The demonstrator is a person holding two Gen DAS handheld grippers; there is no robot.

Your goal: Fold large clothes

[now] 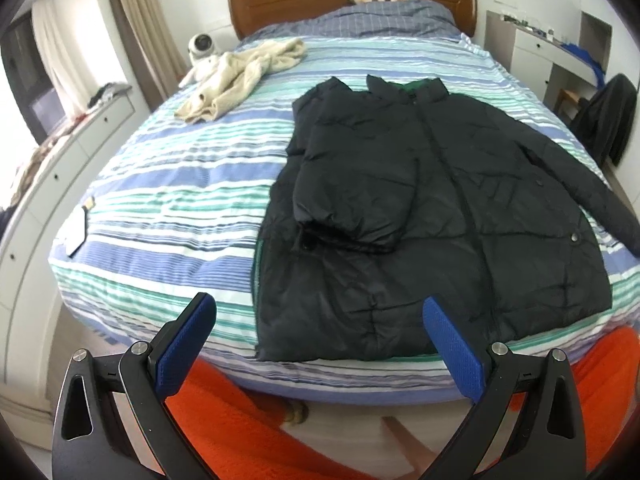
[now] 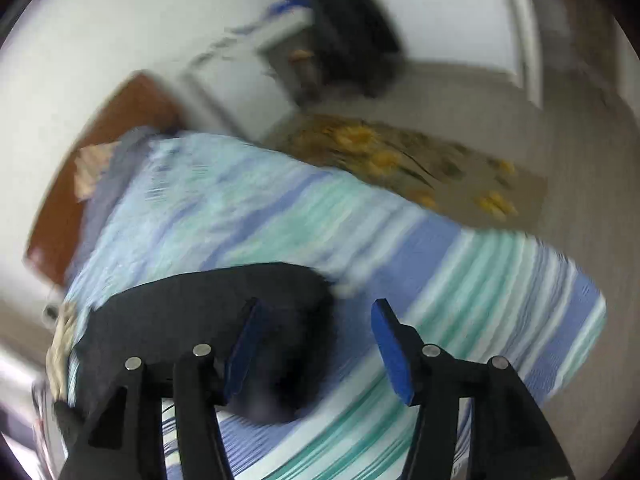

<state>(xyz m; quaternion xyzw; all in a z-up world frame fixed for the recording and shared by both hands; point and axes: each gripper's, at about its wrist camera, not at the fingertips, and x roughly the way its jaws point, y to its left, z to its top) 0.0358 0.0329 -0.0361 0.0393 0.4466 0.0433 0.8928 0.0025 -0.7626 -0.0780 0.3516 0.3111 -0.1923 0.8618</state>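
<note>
Black and puffy, the jacket (image 1: 432, 216) lay front-up on the striped bed (image 1: 168, 184), one sleeve folded across its chest. I judged it light, soft, slippery; best pinched at the outstretched sleeve's cuff. My left tongs (image 1: 320, 344) gaped wide, my right tongs (image 2: 316, 352) partly apart, both empty.

The striped blue-green bedsheet (image 1: 168, 184) lay bare at frame centre-left. A crumpled cream garment (image 1: 240, 76) blocked the upper left, and the black puffer jacket (image 1: 440, 208) filled the right.
</note>
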